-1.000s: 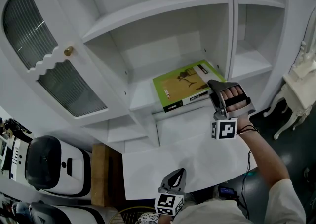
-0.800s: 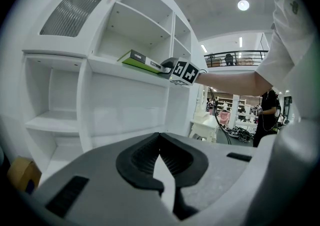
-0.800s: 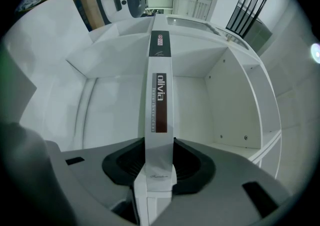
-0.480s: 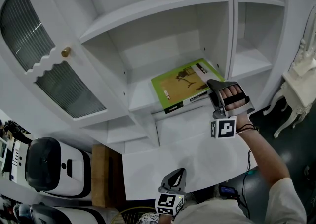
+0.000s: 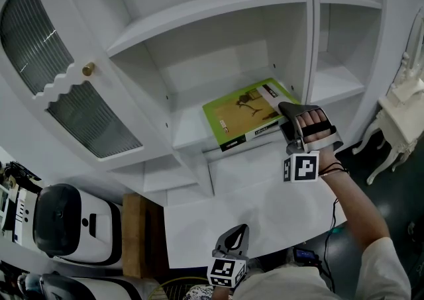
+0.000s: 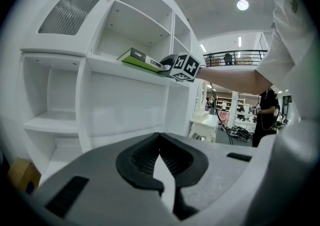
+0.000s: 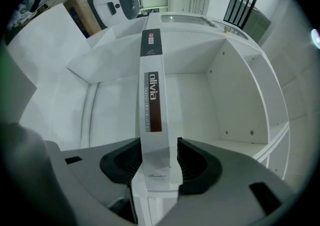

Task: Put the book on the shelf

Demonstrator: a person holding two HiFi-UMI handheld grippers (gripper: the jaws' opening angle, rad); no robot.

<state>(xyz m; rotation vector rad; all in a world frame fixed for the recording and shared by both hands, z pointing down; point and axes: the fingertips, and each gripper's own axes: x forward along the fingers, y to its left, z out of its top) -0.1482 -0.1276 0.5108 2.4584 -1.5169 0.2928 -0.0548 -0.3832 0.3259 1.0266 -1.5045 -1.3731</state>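
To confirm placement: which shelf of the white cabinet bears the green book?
The lower shelf in the bay beside the glass door: the green book lies flat on it. The shelf above and the right bay's shelves show none.

Green book (image 5: 244, 115) lies flat on white shelf (image 5: 189, 134), seemingly overhanging its edge

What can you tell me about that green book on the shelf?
The book is closed, with a green cover, a tan picture and a white spine lettered "olivia". It lies flat and askew on the white shelf. The right hand-held gripper has its jaws around one end of the spine; they have just been opening.
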